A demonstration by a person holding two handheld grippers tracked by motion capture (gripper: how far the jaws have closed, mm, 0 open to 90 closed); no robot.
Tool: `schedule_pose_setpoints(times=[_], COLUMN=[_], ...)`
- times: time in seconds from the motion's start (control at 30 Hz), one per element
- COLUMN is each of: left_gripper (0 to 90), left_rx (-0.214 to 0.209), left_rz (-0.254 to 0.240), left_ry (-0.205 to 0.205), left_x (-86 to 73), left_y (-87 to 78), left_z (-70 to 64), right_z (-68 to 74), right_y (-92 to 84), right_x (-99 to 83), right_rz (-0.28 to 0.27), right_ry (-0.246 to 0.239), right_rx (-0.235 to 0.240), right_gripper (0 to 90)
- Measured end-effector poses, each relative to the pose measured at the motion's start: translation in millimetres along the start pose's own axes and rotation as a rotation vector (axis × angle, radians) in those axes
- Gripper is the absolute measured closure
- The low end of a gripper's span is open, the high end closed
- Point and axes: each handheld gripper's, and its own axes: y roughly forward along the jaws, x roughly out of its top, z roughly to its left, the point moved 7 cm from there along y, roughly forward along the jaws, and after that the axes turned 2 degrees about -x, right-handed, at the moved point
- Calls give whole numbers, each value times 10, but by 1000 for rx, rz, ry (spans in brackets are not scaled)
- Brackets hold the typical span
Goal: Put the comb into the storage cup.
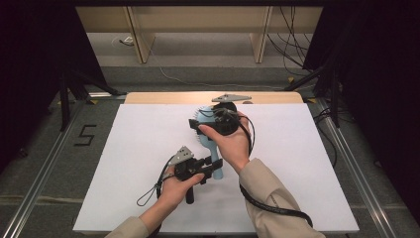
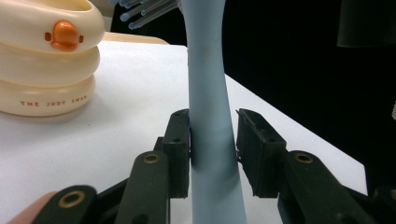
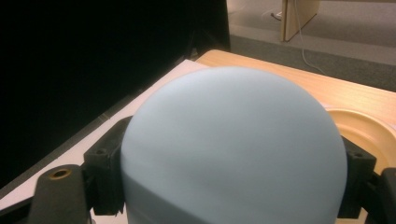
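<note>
Pale-blue plastic hairbrush, held just above the white table between both grippers — its long axis runs from the handle near the person to the head at the far side, bristles turned left. The left gripper clamps the narrow handle; the right gripper spans the rounded head, jaws wide. This looks like a two-handed hold, and the next move probably calls for one gripper letting go.

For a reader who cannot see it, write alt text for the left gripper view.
The left gripper, its two black jaws rising from below, clamps the slim handle of a pale blue plastic hairbrush, whose bristles show at the top edge. Behind, on the white table, sits a cream ringed container with an orange duck bill.
</note>
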Motion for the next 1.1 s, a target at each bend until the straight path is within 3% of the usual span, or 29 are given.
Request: schedule_pose_setpoints(times=[0.23, 0.67, 0.83, 1.1], left_gripper=[556, 247, 195, 132], left_rx=[33, 102, 120, 180], left_rz=[6, 58, 80, 109], left_ry=[47, 191, 254, 307], left_x=[22, 28, 40, 72], left_y=[-12, -79, -170, -359], left_z=[22, 4, 5, 112], right_z=[20, -43, -73, -136], right_y=[-37, -78, -93, -121], right_x=[28, 21, 20, 9], right_rz=[-21, -25, -28, -35], right_ry=[-7, -2, 6, 12], right_rx=[4, -19, -24, -34], right_gripper=[209, 210, 211, 210])
